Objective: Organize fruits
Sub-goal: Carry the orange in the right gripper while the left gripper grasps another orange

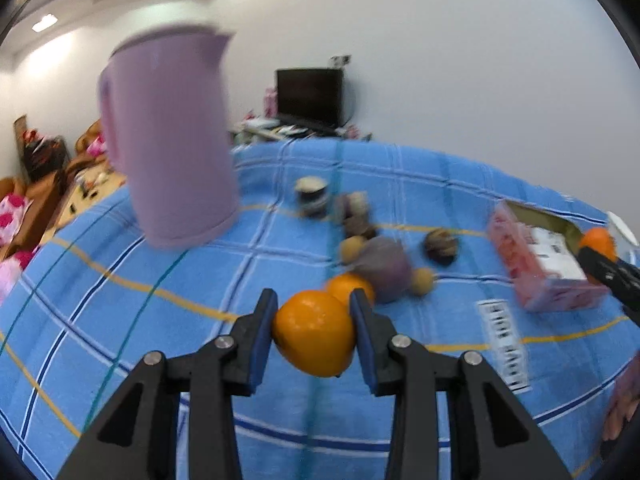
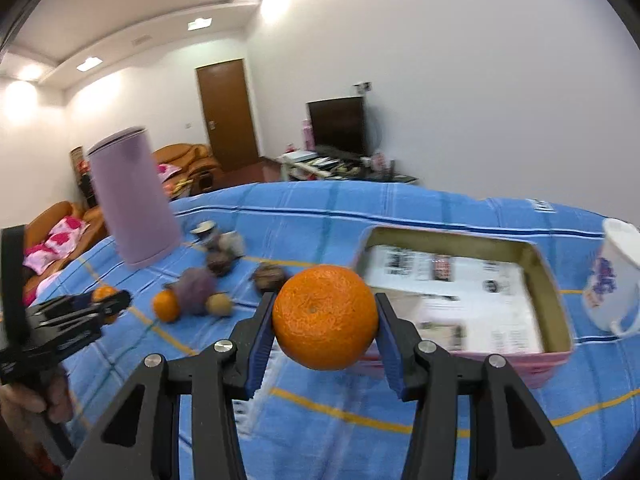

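right gripper clamped on orange, open box just ahead-right, nearer this hand; left gripper pinched second orange, probably lifted off bench.

We saw a lilac kettle standing upright on the blue checked cloth that covered the table, with its handle turned to the left in the left wrist view. A white mug with a purple print stood just beside the right edge of the pink box. Against the far white wall we noted a dark television on a low cluttered stand, a brown wooden door and an orange sofa with pink cushions.
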A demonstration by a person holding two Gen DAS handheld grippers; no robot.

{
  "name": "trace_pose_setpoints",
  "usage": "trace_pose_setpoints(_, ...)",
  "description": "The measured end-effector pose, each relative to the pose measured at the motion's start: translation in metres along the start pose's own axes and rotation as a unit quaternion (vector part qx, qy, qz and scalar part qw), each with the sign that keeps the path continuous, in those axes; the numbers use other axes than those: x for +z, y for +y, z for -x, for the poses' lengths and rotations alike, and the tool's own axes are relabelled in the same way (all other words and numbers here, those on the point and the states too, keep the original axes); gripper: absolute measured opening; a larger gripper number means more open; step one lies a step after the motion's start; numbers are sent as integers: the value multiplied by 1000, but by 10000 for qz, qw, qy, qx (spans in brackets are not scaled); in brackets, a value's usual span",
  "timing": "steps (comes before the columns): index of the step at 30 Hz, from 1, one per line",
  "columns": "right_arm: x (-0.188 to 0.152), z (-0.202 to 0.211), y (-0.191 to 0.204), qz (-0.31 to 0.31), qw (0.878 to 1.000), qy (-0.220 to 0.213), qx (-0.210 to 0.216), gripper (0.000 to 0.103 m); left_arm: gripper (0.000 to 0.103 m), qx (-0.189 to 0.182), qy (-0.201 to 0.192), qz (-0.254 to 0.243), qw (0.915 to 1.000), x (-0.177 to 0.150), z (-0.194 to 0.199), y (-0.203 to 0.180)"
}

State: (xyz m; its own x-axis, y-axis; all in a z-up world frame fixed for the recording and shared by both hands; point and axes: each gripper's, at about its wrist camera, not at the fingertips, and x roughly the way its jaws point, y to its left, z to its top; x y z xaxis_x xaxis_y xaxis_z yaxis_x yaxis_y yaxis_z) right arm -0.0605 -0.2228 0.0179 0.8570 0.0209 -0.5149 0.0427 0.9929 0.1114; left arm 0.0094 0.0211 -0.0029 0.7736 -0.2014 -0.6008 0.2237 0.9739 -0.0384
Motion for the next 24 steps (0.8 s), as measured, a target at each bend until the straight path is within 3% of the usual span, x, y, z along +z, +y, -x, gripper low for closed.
trace_pose_setpoints(6,3,8,-59,-201,9985,-51,-500,50,39,-473,-294,-511,9971,16,17,-62)
trace_pose_setpoints(13,4,11,-116,-358,9934,-20,-1093,50,39,-944,-304,-865,9913,33,0,-142)
trace_pose_setpoints(17,3,4,-128,-313,9926,101,-1167,50,39,-1228,-198,-864,9885,41,-15,-179)
trace_pose_setpoints(24,0,-12,-131,-210,9937,338,-1044,50,39,-1359,131,-876,9868,37,-51,-227)
